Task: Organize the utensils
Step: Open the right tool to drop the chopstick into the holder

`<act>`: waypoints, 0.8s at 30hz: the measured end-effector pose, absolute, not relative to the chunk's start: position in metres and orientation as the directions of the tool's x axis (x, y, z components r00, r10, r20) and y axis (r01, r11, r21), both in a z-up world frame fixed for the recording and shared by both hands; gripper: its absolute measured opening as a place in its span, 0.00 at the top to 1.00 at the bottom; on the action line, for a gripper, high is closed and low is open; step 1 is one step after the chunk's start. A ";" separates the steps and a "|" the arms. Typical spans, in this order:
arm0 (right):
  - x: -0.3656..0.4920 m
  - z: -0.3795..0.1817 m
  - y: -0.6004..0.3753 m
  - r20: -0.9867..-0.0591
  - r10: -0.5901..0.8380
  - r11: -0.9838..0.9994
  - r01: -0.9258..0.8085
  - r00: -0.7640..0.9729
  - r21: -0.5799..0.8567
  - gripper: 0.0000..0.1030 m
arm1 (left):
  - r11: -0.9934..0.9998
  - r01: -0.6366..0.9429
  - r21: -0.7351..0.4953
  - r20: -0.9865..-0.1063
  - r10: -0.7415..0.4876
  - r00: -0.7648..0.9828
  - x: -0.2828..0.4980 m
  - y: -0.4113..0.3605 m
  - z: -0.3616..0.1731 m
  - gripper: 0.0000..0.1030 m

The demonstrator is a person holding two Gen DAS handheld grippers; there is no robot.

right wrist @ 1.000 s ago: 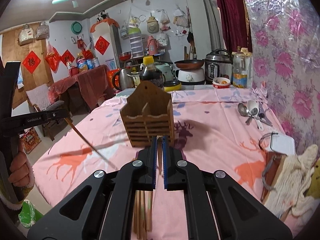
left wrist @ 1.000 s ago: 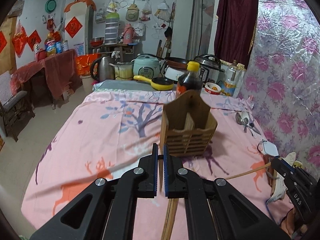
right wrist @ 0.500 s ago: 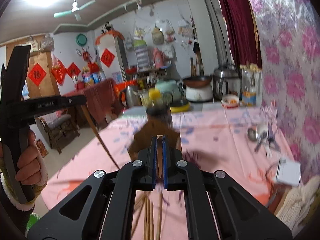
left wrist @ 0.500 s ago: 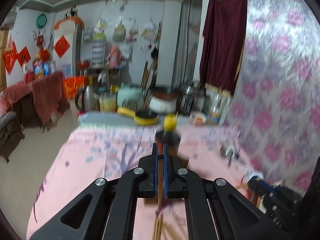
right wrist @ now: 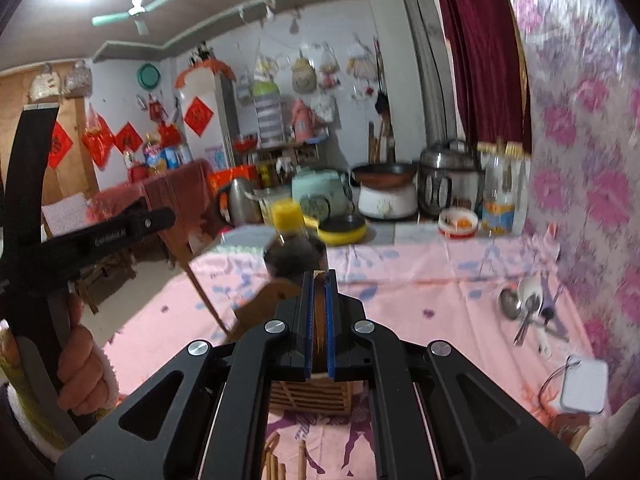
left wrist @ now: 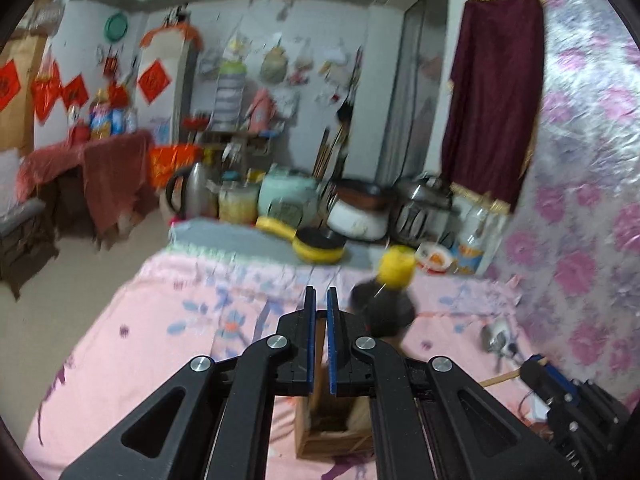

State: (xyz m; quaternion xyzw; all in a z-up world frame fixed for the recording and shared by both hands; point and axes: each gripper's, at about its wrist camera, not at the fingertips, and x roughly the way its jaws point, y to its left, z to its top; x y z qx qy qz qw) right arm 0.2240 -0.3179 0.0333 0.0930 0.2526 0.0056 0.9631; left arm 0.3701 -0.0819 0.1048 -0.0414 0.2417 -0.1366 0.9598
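The wooden utensil holder [left wrist: 328,428] stands on the pink tablecloth, right below both grippers; it also shows in the right wrist view [right wrist: 308,396]. My left gripper [left wrist: 319,344] is shut on a bundle of chopsticks, seen from the side in the right wrist view as a stick [right wrist: 204,300] slanting down toward the holder. My right gripper [right wrist: 319,320] is shut on more chopsticks [right wrist: 319,332], whose lower ends [right wrist: 280,460] hang near the holder. The right gripper also shows in the left wrist view [left wrist: 560,396] with a stick end.
A dark sauce bottle with a yellow cap [left wrist: 390,292] stands just behind the holder. Metal spoons [right wrist: 528,308] lie at the right on the pink tablecloth [right wrist: 420,280]. A white pad with a cord [right wrist: 582,388] lies at the right front. Cookers and pans crowd the far end.
Both grippers have risen and tilted up with their chopsticks, from low in front of the holder to above it. The holder now sits under the fingers.
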 end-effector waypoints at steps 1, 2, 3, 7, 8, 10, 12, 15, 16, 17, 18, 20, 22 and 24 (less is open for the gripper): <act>0.227 0.029 -0.319 -0.495 0.060 0.982 0.039 0.867 0.186 0.94 | 0.965 0.229 -0.128 -0.463 -0.262 0.847 0.372 -0.080 0.096 0.95; 0.229 0.026 -0.320 -0.501 0.061 0.981 0.040 0.863 0.188 0.94 | 0.968 0.223 -0.116 -0.469 -0.251 0.847 0.373 -0.080 0.091 0.95; 0.232 0.022 -0.321 -0.512 0.065 0.981 0.039 0.857 0.189 0.94 | 0.968 0.223 -0.114 -0.474 -0.250 0.844 0.373 -0.078 0.087 0.94; 0.236 0.015 -0.324 -0.548 0.065 0.981 0.048 0.834 0.190 0.86 | 0.970 0.205 -0.132 -0.521 -0.244 0.818 0.376 -0.069 0.075 0.56; 0.234 0.015 -0.326 -0.548 0.062 0.980 0.053 0.834 0.191 0.83 | 0.974 0.187 -0.130 -0.518 -0.227 0.825 0.373 -0.065 0.075 0.33; 0.225 0.018 -0.330 -0.535 0.059 0.977 0.060 0.843 0.203 0.81 | 0.981 0.158 -0.112 -0.495 -0.193 0.847 0.365 -0.058 0.075 0.28; 0.216 0.022 -0.332 -0.523 0.049 0.976 0.070 0.851 0.206 0.78 | 0.983 0.152 -0.099 -0.497 -0.181 0.848 0.358 -0.053 0.077 0.28; 0.202 0.028 -0.335 -0.508 0.039 0.974 0.080 0.861 0.211 0.72 | 0.986 0.134 -0.097 -0.496 -0.165 0.852 0.348 -0.045 0.080 0.21; 0.195 0.030 -0.336 -0.501 0.040 0.973 0.081 0.864 0.216 0.71 | 0.988 0.126 -0.092 -0.494 -0.155 0.856 0.342 -0.041 0.080 0.19; 0.190 0.032 -0.336 -0.496 0.039 0.972 0.082 0.867 0.220 0.71 | 0.989 0.120 -0.089 -0.492 -0.149 0.858 0.337 -0.038 0.080 0.18; 0.184 0.034 -0.337 -0.491 0.038 0.971 0.085 0.870 0.225 0.71 | 0.990 0.113 -0.086 -0.491 -0.141 0.859 0.332 -0.035 0.079 0.18; 0.171 0.036 -0.339 -0.483 0.043 0.966 0.088 0.874 0.244 0.69 | 0.992 0.095 -0.085 -0.496 -0.125 0.859 0.320 -0.027 0.077 0.17; 0.159 0.037 -0.339 -0.479 0.048 0.961 0.090 0.876 0.260 0.67 | 0.992 0.085 -0.091 -0.505 -0.119 0.855 0.307 -0.021 0.074 0.17; 0.145 0.038 -0.338 -0.473 0.052 0.958 0.090 0.880 0.273 0.66 | 0.993 0.076 -0.090 -0.510 -0.111 0.853 0.295 -0.016 0.071 0.16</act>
